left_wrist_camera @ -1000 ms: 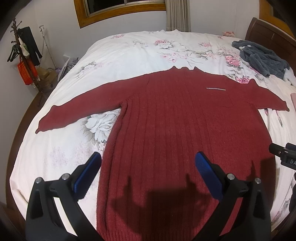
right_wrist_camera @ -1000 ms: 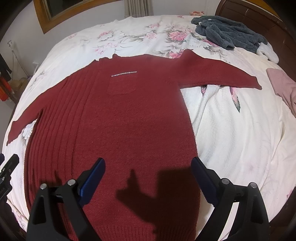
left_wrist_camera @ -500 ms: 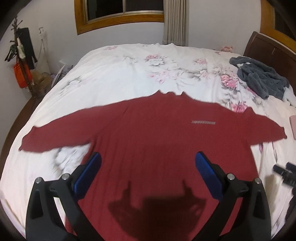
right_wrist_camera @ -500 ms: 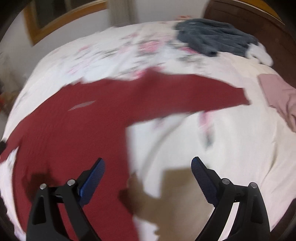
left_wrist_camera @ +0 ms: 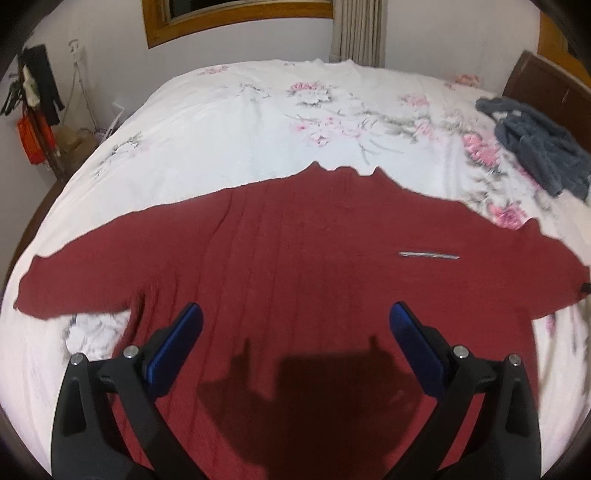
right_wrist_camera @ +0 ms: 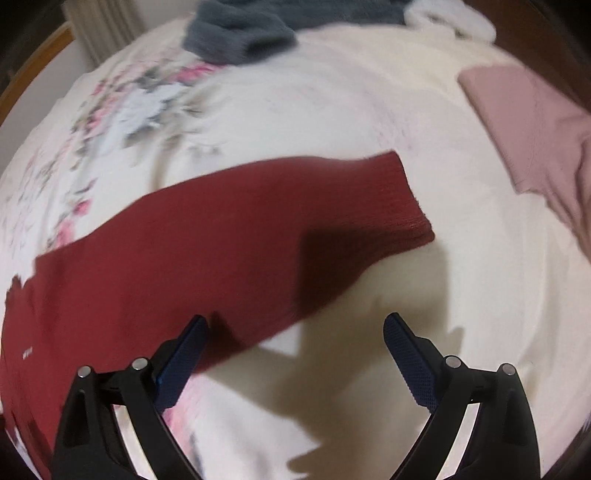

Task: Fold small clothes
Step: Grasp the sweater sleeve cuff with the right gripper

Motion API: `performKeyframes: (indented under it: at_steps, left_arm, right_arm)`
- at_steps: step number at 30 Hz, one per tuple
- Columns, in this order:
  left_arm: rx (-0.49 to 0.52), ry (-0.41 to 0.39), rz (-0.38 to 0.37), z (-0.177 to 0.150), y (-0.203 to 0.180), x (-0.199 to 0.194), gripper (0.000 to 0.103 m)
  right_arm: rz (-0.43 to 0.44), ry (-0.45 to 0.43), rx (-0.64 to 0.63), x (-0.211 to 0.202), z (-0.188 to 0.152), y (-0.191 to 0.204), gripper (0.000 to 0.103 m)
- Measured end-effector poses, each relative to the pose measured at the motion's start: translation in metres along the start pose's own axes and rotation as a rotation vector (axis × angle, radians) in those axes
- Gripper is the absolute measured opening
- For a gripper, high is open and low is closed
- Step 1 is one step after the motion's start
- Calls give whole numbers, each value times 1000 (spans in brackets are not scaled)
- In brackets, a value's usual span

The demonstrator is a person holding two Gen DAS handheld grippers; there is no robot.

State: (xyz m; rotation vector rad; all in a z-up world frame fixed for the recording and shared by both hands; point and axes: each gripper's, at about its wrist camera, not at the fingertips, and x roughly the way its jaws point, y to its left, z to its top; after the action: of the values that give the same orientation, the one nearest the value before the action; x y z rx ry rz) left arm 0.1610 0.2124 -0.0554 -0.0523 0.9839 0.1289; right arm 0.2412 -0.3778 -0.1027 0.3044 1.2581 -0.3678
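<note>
A dark red ribbed sweater (left_wrist_camera: 295, 266) lies flat on the bed, front up, both sleeves spread out, with a small silver strip (left_wrist_camera: 428, 254) on its chest. My left gripper (left_wrist_camera: 295, 321) hangs open above the sweater's middle, holding nothing. In the right wrist view the sweater's right sleeve (right_wrist_camera: 229, 236) stretches across the sheet and ends in a ribbed cuff (right_wrist_camera: 410, 206). My right gripper (right_wrist_camera: 295, 332) is open above the sleeve's lower edge, its jaws wide apart, empty.
The bed has a white floral sheet (left_wrist_camera: 280, 122). A grey fleece garment (left_wrist_camera: 535, 147) lies at the far right, seen also as the grey garment (right_wrist_camera: 240, 29) in the right wrist view. A folded pink cloth (right_wrist_camera: 528, 122) lies right of the cuff. A dark headboard (left_wrist_camera: 546, 81) bounds the right side.
My left gripper moved forward over the sweater's body toward the chest. My right gripper swung right, from the sweater's hem area to above the right sleeve near the cuff. Both stayed open.
</note>
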Motion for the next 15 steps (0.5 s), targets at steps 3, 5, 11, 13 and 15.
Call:
performKeyframes:
  at_steps: [3, 5, 11, 13, 15]
  left_arm:
    - [7, -5, 11, -6, 6, 5, 100]
    - [-9, 8, 16, -12, 13, 11, 100]
    - [-57, 53, 12, -22, 32, 24, 100]
    - [-51, 42, 9, -21, 37, 20, 100]
    - [-36, 30, 17, -19, 40, 15, 100]
  right_arm:
    - [37, 9, 63, 17, 8, -12, 98]
    - [44, -29, 84, 19, 11, -13, 89]
    - [176, -109, 112, 0, 13, -14, 11]
    - [159, -160, 64, -15, 9, -3, 10]
    - [178, -193, 57, -28, 2, -1, 10]
